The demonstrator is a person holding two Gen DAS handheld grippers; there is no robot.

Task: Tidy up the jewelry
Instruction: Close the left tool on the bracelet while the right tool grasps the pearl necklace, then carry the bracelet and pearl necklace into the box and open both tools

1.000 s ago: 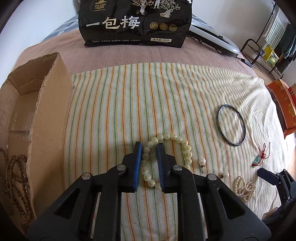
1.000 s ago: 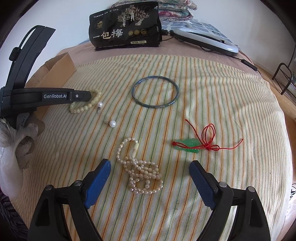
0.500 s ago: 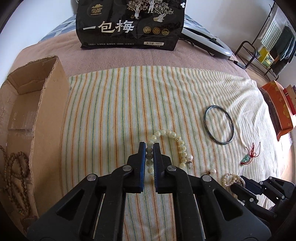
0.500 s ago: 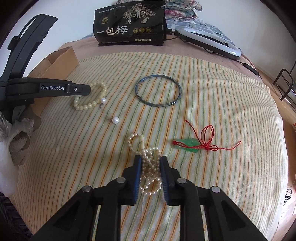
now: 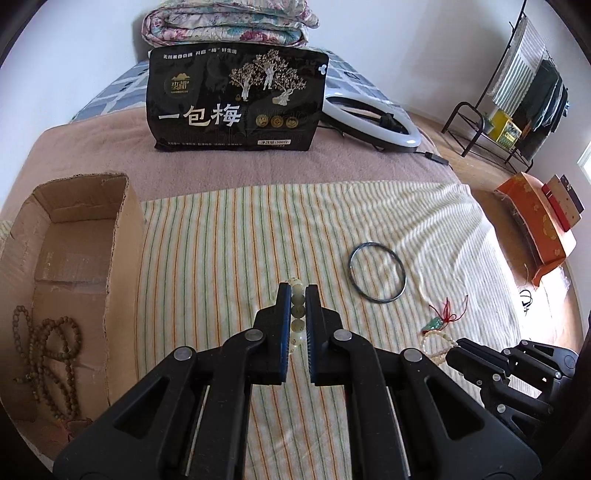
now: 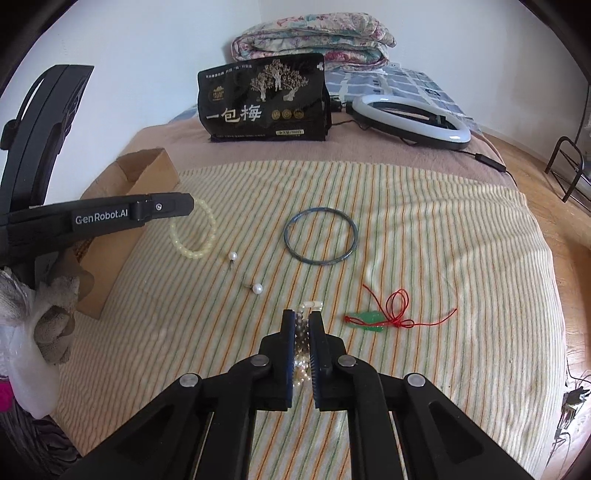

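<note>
My left gripper (image 5: 296,291) is shut on a pale bead bracelet (image 5: 297,317) and holds it lifted above the striped cloth; the bracelet hangs from it in the right wrist view (image 6: 192,236). My right gripper (image 6: 302,317) is shut on a small pearl strand (image 6: 301,347), also lifted. On the cloth lie a dark bangle (image 6: 320,236), a green pendant on red cord (image 6: 367,317) and two pearl earrings (image 6: 257,288). A cardboard box (image 5: 70,269) on the left holds a brown bead necklace (image 5: 44,354).
A black snack bag (image 5: 236,99) stands at the back with a ring light (image 5: 369,122) beside it and a folded quilt (image 5: 229,18) behind. The bed edge drops to the floor on the right, by an orange box (image 5: 535,225).
Both grippers closed on their beads and rose. The left lifted the pale bracelet off the cloth; the right, open a second ago, shut on the pearl strand and raised it.
</note>
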